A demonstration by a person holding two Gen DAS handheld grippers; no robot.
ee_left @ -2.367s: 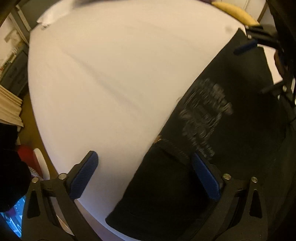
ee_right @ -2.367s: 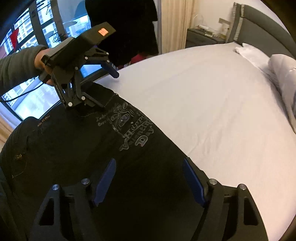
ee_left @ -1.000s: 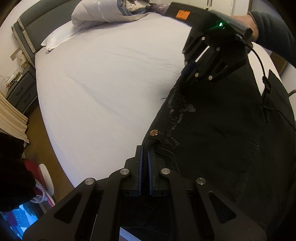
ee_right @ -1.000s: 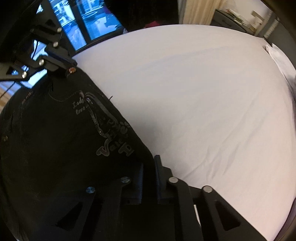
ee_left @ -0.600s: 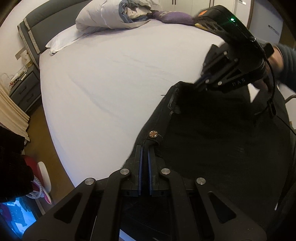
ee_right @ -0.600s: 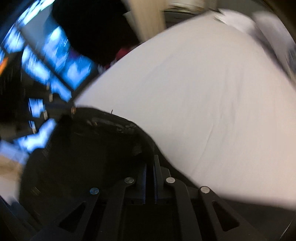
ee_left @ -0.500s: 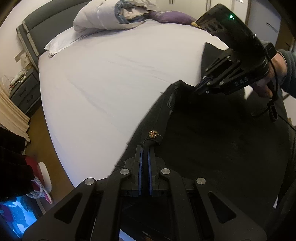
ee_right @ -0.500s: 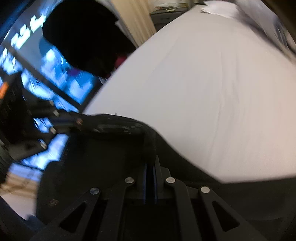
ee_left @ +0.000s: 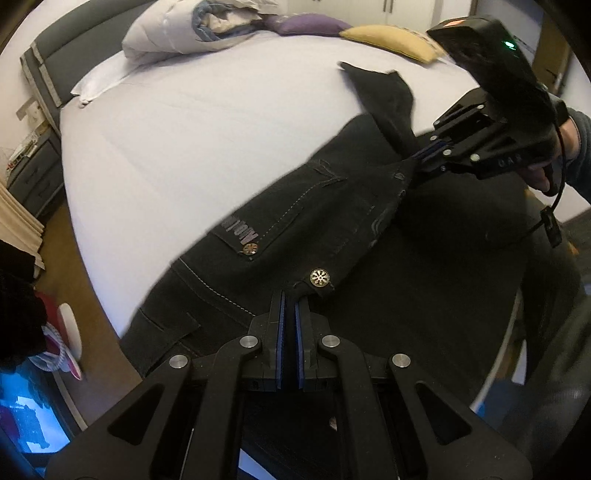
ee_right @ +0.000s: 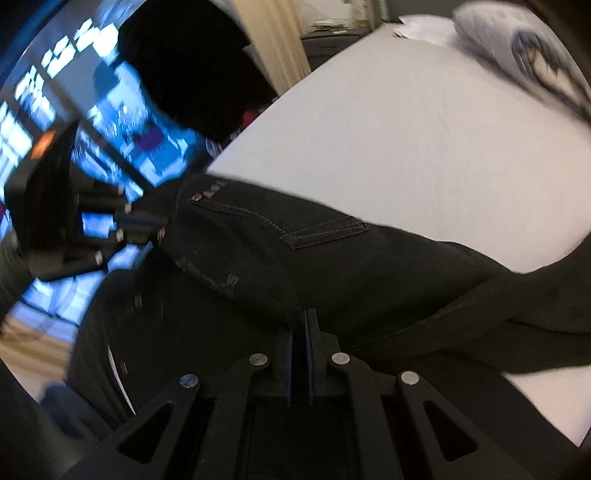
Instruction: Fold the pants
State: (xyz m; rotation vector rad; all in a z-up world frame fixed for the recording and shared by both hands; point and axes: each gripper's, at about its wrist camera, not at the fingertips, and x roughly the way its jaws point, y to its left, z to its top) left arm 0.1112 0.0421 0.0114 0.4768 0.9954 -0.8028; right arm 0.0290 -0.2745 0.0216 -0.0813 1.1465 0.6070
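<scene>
the bed [ee_left: 207, 122] carries everything, its white sheet bare on the left, with pillows [ee_left: 192, 29] piled at the head out of the working area. the pants [ee_left: 303, 206] lie along the near right part of the bed, black, waist end raised off the sheet. the left gripper [ee_left: 289, 314] is clamped shut on the waistband just beside the metal button [ee_left: 319, 277], a stiff seam that gives a firm hold. to the right, the right gripper [ee_left: 430, 151] is closed on the other side of the waistband, held by a hand [ee_left: 569, 144]. with both waist corners pinched and lifted, the cloth hangs taut between them, back pocket [ee_left: 291, 206] facing up, which looks like one half being carried over the other for a lengthwise fold. one leg [ee_left: 384, 96] trails away across the sheet toward a yellow cushion [ee_left: 391, 40].
</scene>
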